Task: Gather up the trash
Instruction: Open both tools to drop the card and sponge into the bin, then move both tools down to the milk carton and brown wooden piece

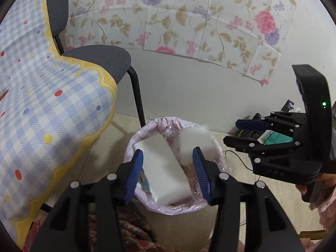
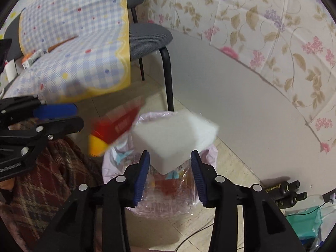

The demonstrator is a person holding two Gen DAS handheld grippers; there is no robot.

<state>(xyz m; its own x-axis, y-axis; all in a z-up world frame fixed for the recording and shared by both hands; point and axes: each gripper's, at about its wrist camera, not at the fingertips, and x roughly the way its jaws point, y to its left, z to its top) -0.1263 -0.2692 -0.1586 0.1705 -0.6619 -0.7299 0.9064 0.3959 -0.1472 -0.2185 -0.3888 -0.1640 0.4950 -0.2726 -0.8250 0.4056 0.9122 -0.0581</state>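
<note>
Both claws spread wide, holding nothing: left claw [image 1: 168,172], right claw [image 2: 170,175]. White foam block [image 2: 174,136] blurred over lined bin [image 2: 204,157]. 2nd block [image 1: 166,168] in bin.

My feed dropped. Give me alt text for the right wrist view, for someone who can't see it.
A blurred white foam block hangs over a pink-lined bin, just ahead of the open right claw, whose blue pads do not touch it. A blurred red and yellow packet is at the bin's left edge, near the left claw. Behind are a chair and a checked cloth.
</note>
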